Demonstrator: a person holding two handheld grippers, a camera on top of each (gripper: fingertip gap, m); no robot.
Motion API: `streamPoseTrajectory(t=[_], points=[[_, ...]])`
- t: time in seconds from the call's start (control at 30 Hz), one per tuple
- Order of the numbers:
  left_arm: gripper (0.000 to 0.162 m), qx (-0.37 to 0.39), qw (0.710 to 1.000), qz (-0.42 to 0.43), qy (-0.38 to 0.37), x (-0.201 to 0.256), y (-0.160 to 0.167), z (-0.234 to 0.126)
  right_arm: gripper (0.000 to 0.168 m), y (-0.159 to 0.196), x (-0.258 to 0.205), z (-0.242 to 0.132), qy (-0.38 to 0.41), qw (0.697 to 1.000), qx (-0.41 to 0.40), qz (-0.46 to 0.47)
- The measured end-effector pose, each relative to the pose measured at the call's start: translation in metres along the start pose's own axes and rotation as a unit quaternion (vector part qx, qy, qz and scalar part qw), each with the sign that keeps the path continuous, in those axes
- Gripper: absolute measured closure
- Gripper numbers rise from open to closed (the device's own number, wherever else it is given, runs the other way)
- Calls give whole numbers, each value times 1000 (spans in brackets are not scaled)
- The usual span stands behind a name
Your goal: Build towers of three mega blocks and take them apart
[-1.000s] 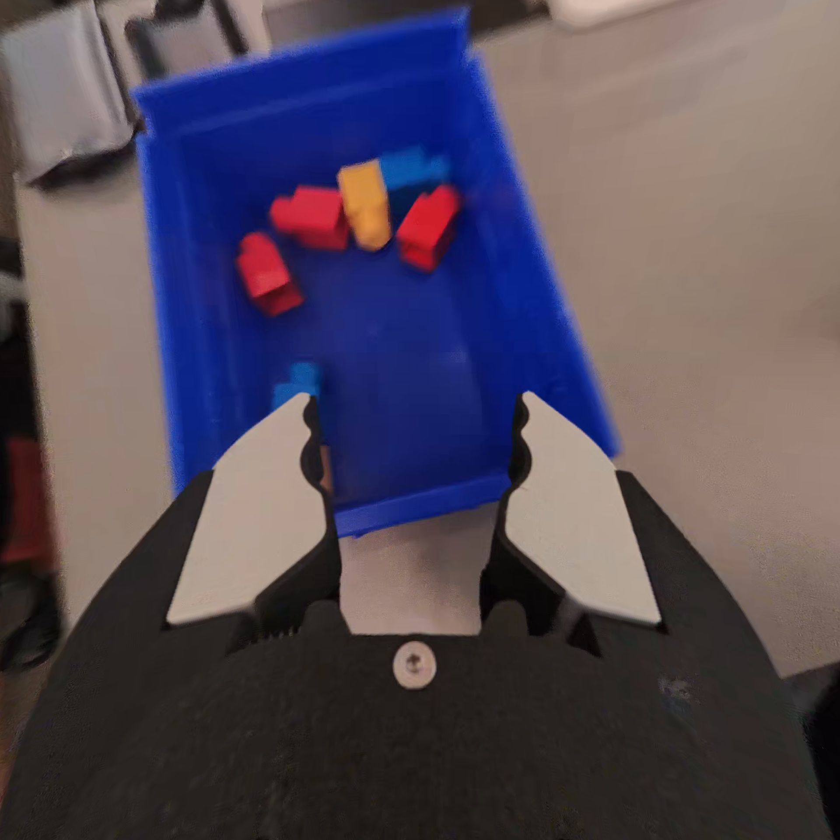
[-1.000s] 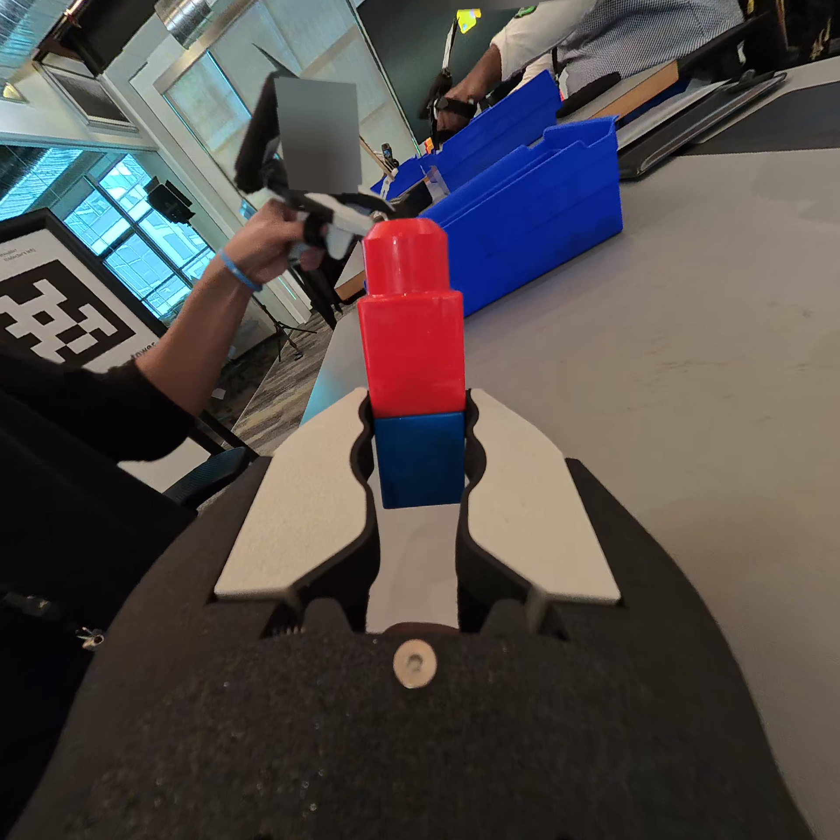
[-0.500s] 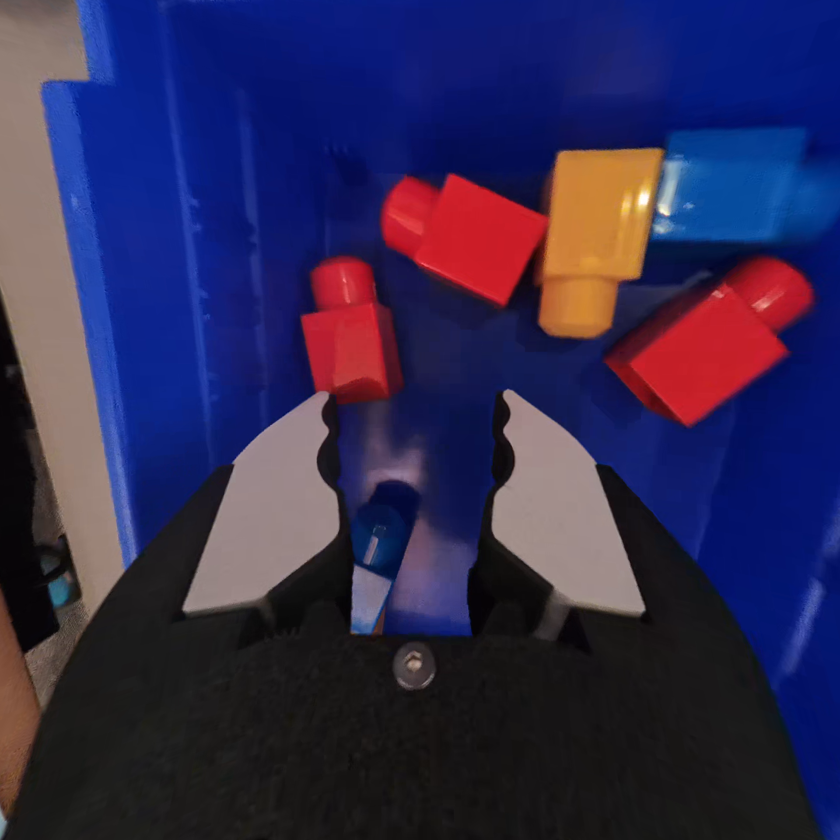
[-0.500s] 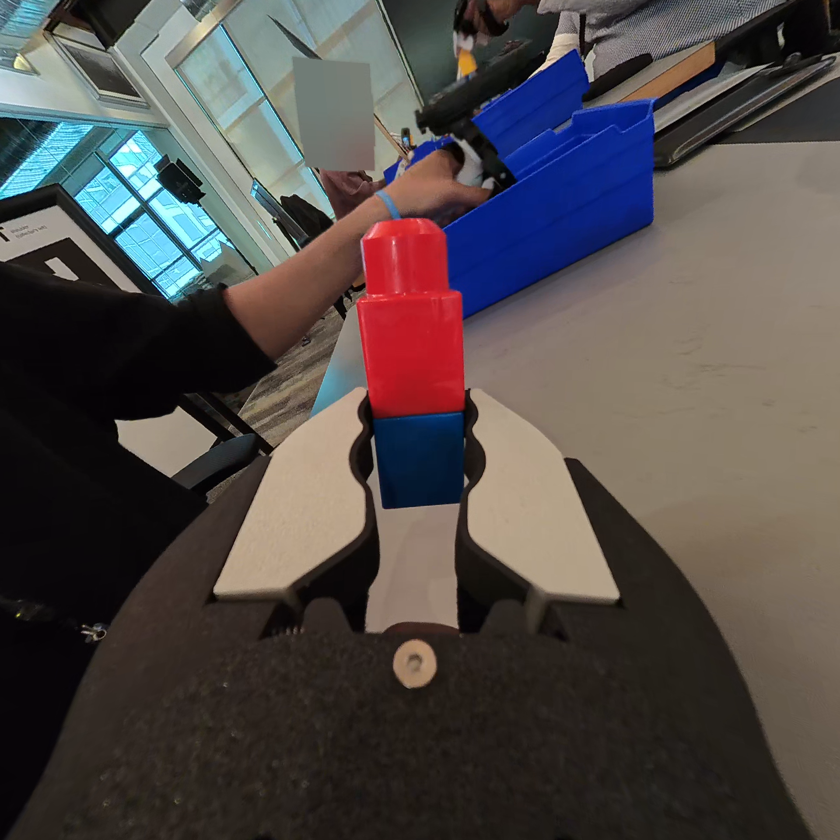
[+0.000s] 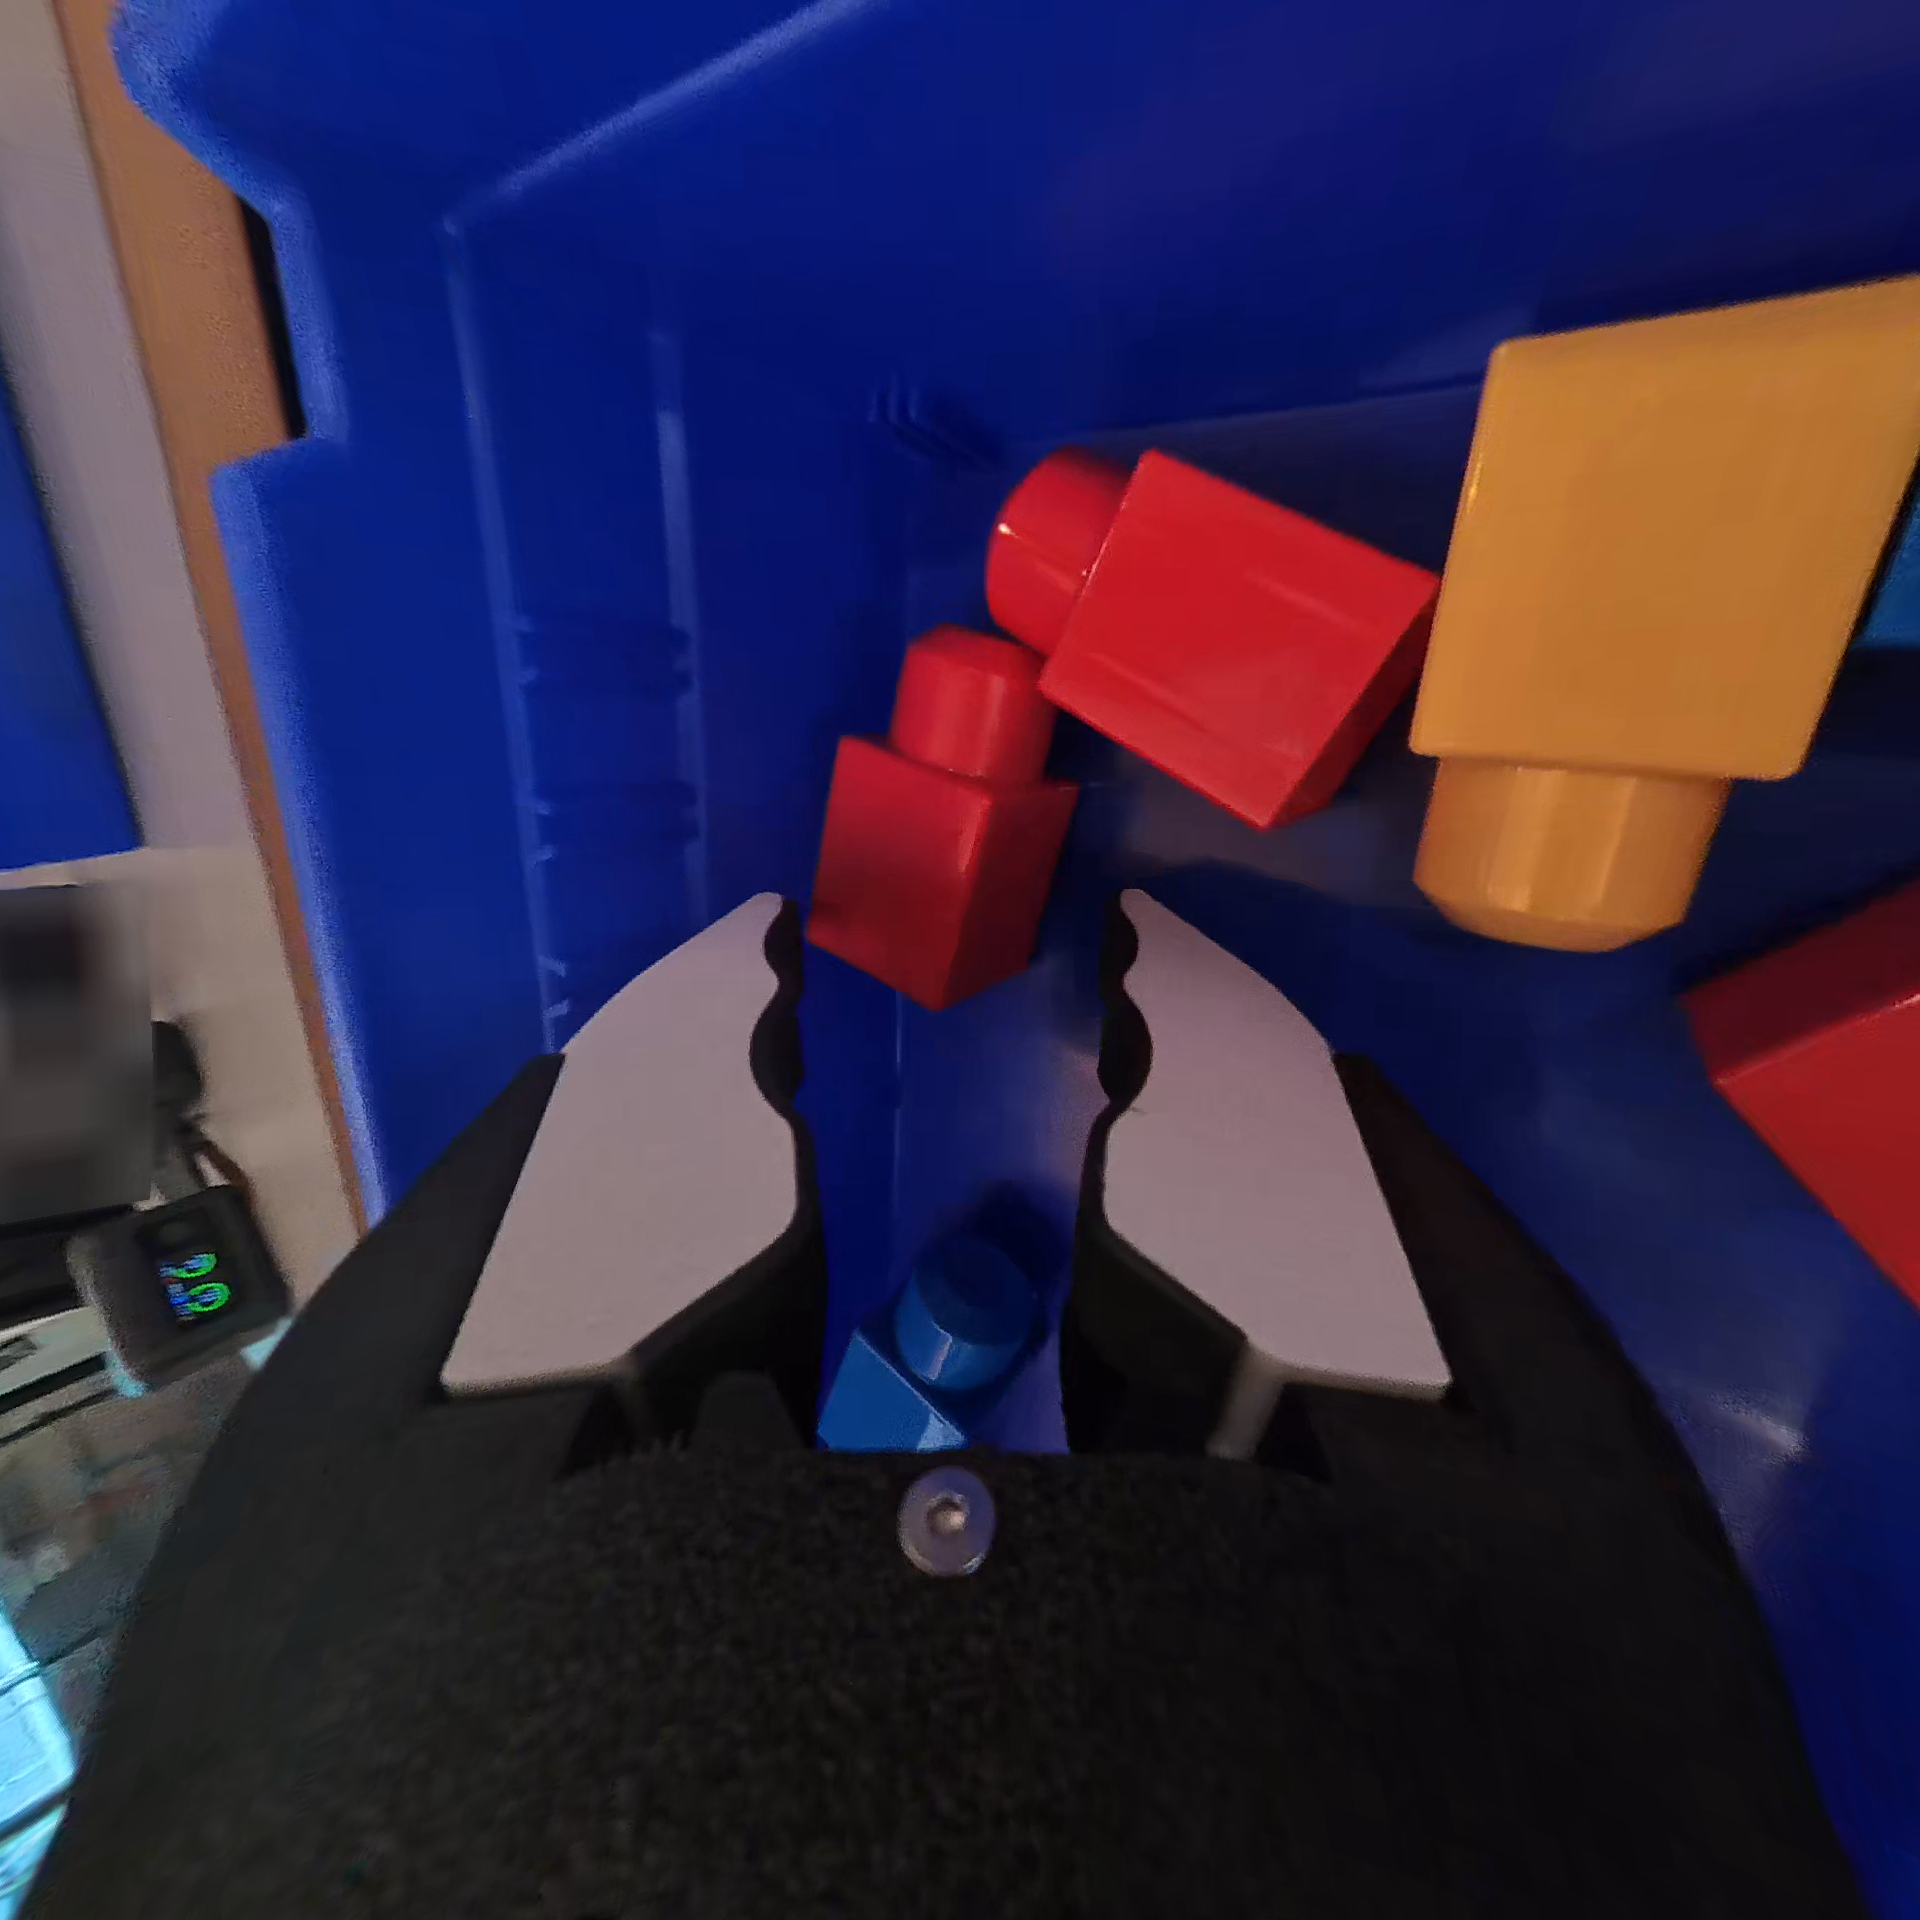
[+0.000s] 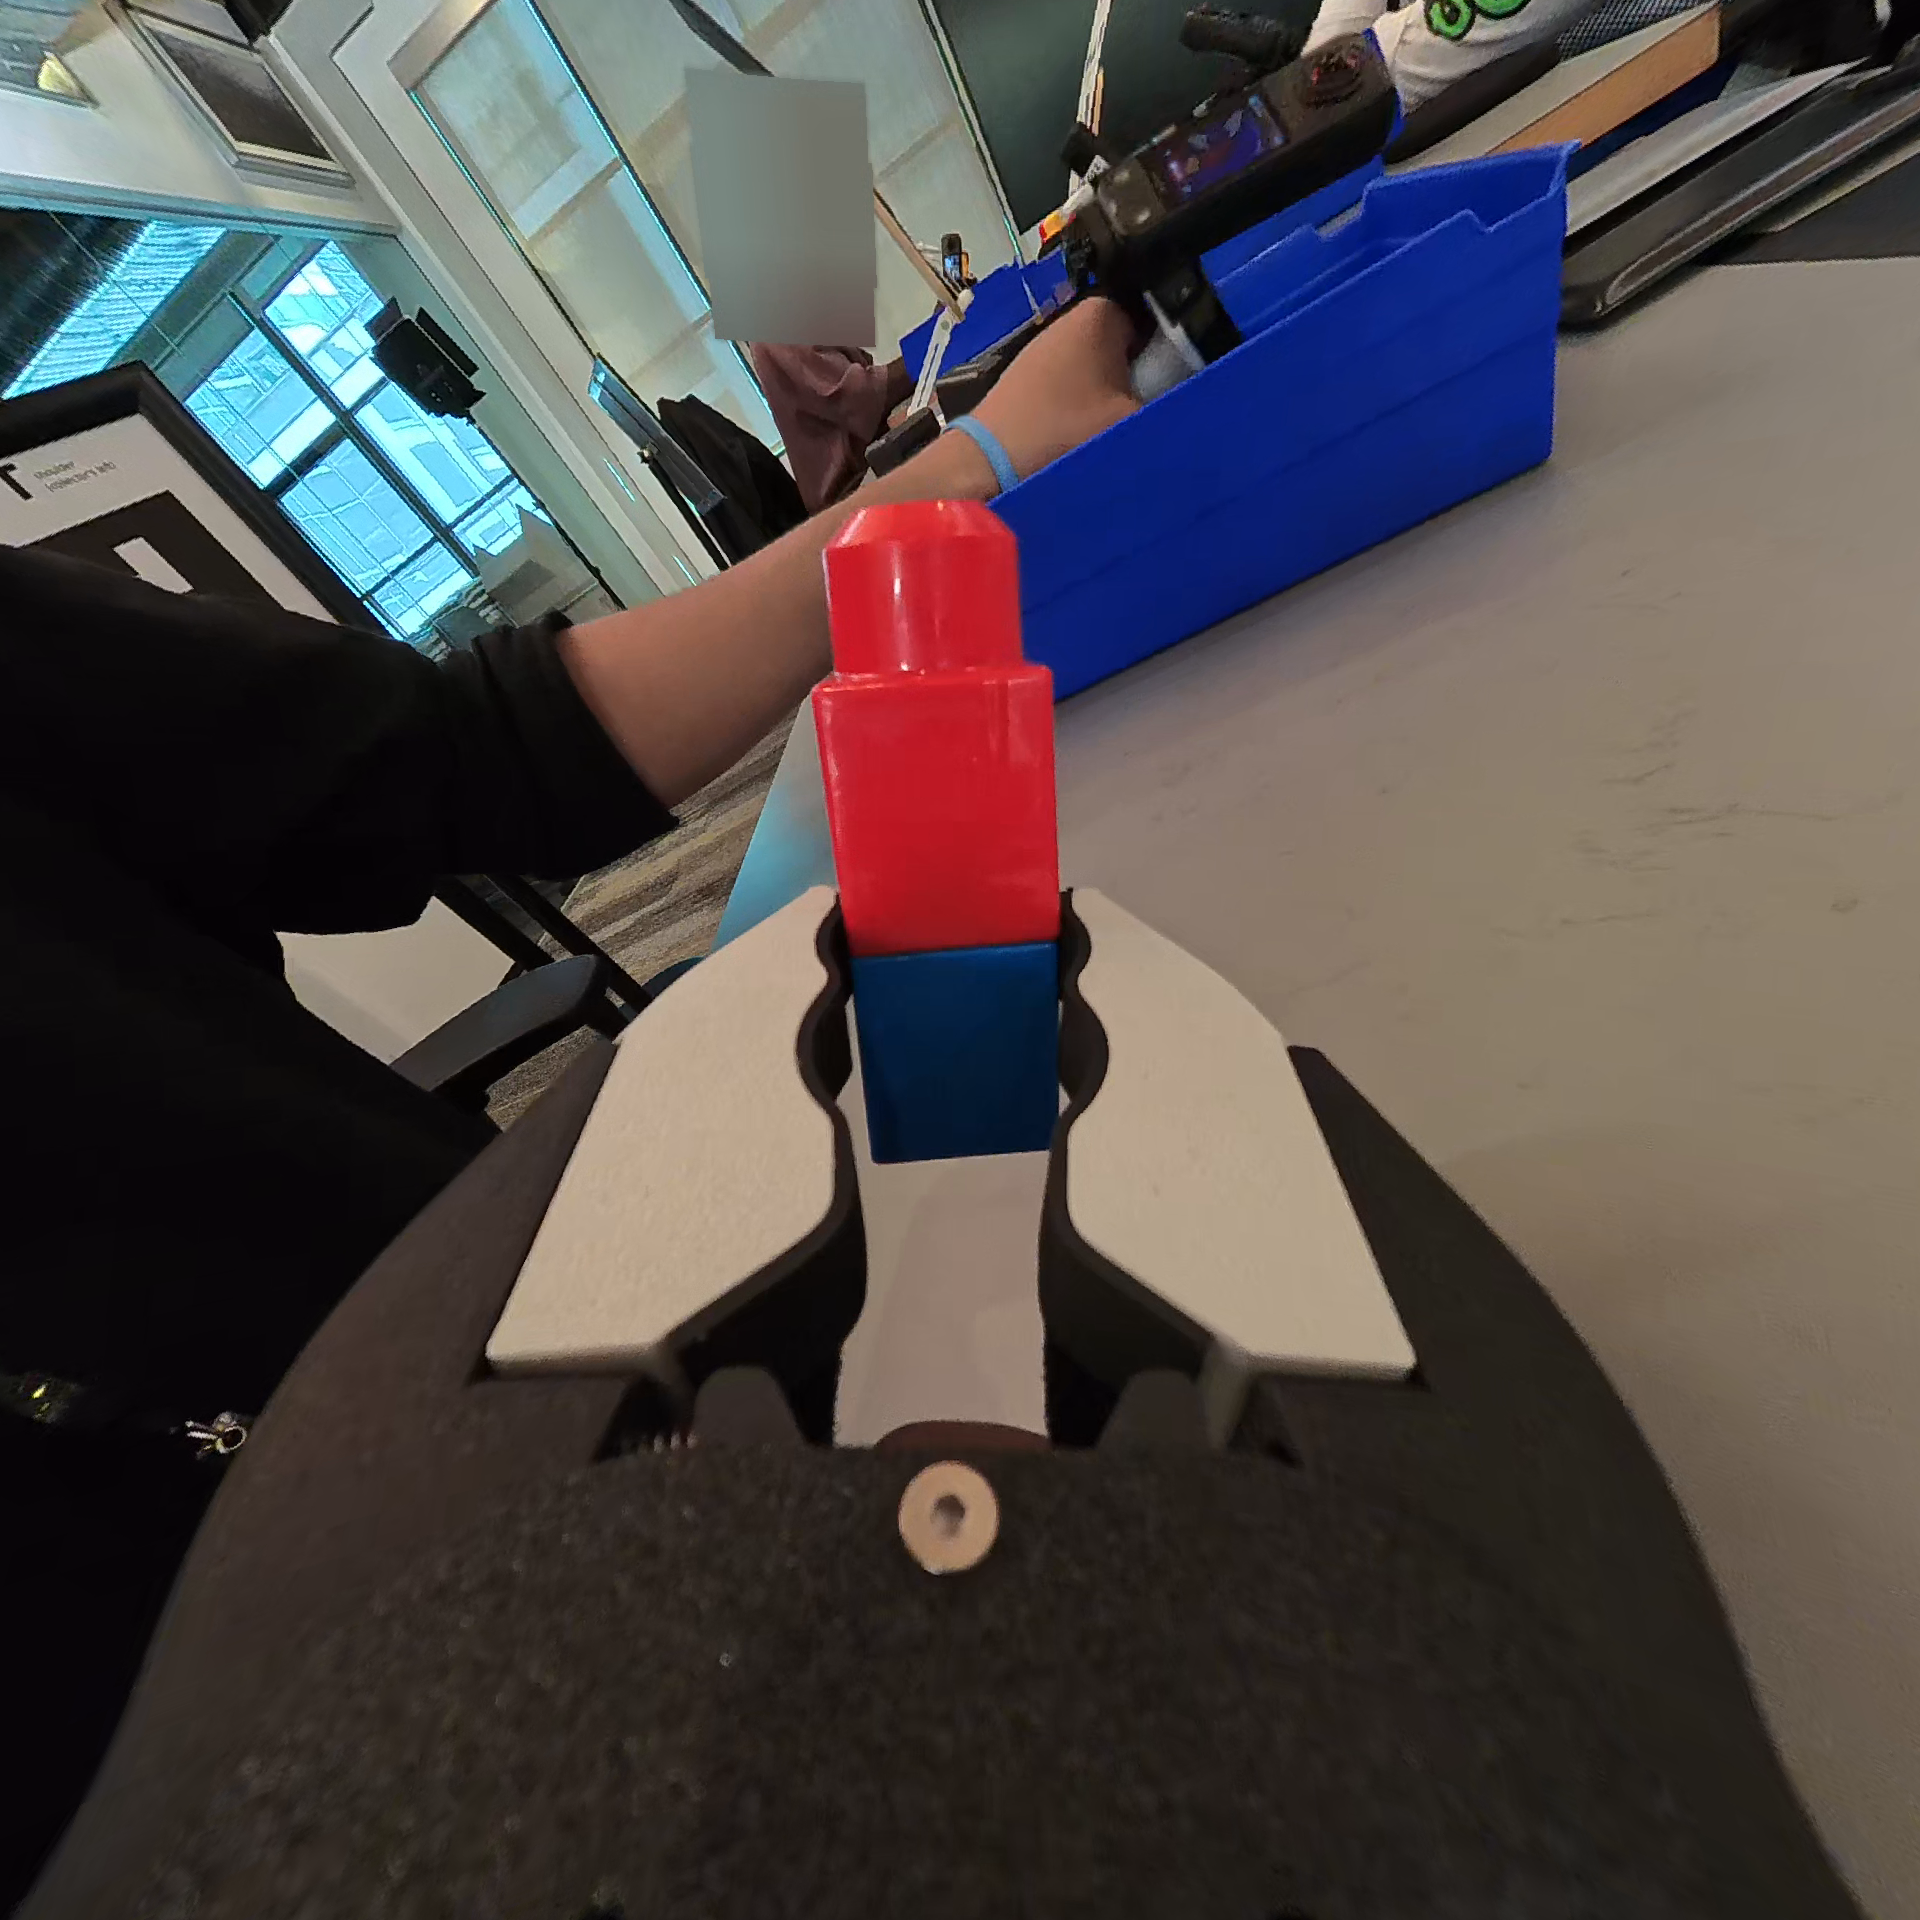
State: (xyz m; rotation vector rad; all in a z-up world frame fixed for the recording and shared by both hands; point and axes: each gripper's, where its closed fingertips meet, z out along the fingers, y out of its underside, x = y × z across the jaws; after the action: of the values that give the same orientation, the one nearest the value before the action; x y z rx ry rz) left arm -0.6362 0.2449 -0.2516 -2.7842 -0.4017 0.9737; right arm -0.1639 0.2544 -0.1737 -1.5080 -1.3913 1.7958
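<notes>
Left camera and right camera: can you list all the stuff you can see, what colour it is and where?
bin: 1, blue, on the table, the left gripper reaches into it
red blocks: 3 in the bin; one just past the left gripper's tips, one behind it, one at the right edge
yellow block: 1, lying in the bin, right of the red ones
blue block: 1, in the bin, low between the left gripper's fingers
two-block stack: red block on top of blue block, held over the table
table: 1, grey
second bin: blue, behind the first
left gripper: open, inside the bin
right gripper: shut on the stack
arm: black sleeve, blue wristband, reaching to the bin
</notes>
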Motion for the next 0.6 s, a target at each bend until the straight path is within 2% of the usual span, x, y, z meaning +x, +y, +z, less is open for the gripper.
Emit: streamPoseTrajectory(t=[0.13, 0.33, 0.43, 0.6], points=[[120, 6, 999, 28, -34, -5, 1, 3, 132, 0, 0, -1, -2, 1000, 3, 5], [123, 35, 999, 23, -24, -7, 3, 2, 132, 0, 0, -2, -3, 1000, 1, 4], [127, 59, 998, 12, 2, -3, 7, -7, 132, 0, 0, -2, -3, 1000, 0, 4], [133, 119, 989, -16, 92, 10, 15, -40, 132, 0, 2, -3, -6, 1000, 5, 13]])
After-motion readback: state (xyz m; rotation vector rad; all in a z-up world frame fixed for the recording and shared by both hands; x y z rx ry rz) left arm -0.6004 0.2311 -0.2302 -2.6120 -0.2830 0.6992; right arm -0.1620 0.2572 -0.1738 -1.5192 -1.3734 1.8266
